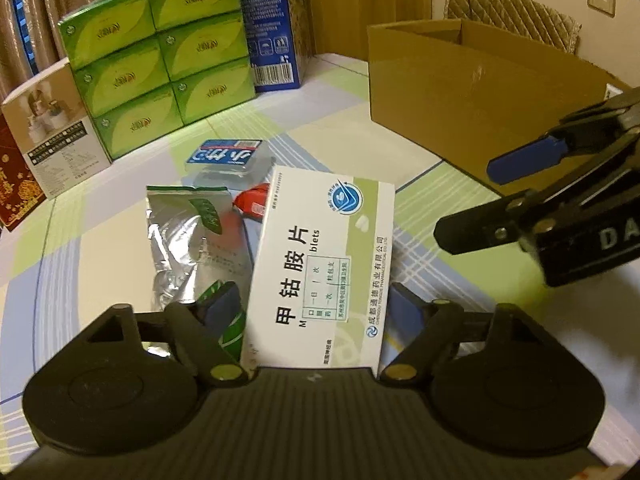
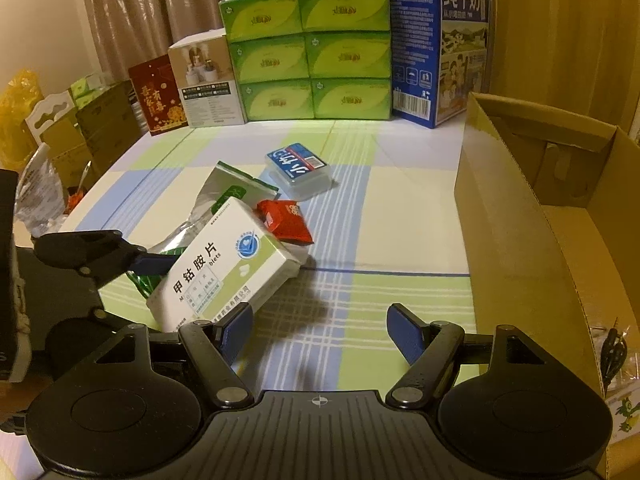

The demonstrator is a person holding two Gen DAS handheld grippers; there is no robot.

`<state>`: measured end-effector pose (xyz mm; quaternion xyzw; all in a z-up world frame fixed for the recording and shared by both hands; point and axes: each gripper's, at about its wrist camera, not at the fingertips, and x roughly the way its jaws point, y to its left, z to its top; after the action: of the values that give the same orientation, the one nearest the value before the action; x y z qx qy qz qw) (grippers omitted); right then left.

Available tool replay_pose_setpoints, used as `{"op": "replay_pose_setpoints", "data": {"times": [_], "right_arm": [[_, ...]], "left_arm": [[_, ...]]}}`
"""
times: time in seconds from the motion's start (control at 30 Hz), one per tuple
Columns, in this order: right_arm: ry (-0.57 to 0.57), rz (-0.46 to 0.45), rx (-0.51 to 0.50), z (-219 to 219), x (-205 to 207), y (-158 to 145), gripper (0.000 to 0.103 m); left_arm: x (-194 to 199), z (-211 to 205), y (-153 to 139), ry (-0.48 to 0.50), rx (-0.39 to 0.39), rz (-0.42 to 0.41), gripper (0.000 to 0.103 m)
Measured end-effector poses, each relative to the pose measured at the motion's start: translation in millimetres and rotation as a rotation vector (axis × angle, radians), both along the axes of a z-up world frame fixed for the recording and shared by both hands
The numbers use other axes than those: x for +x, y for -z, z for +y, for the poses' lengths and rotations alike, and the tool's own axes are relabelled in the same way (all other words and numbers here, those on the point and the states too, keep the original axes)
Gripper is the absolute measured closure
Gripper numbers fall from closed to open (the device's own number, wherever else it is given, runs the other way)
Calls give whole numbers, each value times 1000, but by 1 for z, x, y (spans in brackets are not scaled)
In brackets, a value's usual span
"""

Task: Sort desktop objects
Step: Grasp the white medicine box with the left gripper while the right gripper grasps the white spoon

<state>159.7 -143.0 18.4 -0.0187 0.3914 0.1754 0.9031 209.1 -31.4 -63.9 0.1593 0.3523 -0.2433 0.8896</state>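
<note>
Left gripper [image 1: 314, 300]: fingers standing at medium width, straddling the white rectangular cardboard medicine box [image 1: 320, 264], one blue pad close against each long side. Not showing whether the pads are actually pressing; cannot tell.

Box lying tilted, leaning on the crumpled silver foil pouch with green label [image 1: 188, 236] just outside the left finger. Beyond the fingertips: small red sachet [image 1: 252, 202] touching the box's far corner, then the clear plastic case with blue-and-white card [image 1: 226, 158] a little farther out.

Right gripper [image 2: 320, 320]: fingers standing apart, holding nothing, hovering over bare cloth, with the medicine box just outside its left finger.

Surface: table wearing a green, blue and white checked tablecloth [image 2: 400, 232]. Open brown cardboard carton [image 2: 520, 240] sitting well outside the right finger.

Room, far ahead of the fingertips: stacked green tissue packs [image 2: 308, 52], tall blue milk carton [image 2: 416, 52], beige curtain [image 2: 160, 0] hanging behind. Warm, dim lighting.
</note>
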Motion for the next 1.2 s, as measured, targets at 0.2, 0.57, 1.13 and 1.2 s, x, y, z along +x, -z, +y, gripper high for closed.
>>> {"op": "replay_pose_setpoints", "data": {"times": [0.2,0.57,1.13,1.2], "right_arm": [[-1,8,-1,0,1,3,31],[-138,61,22,41,5,28,41],[-209,24,-24,84,17,67,57],[-210,10,-34,85,18,68,64]], "left_arm": [[0,-3,-1,-7,14,-2,34],[-34,64,-29,-196,-6,-27,36],[-31,89,-4,-231,-40,34,36],[-29,89,-3,-234,-40,33,35]]}}
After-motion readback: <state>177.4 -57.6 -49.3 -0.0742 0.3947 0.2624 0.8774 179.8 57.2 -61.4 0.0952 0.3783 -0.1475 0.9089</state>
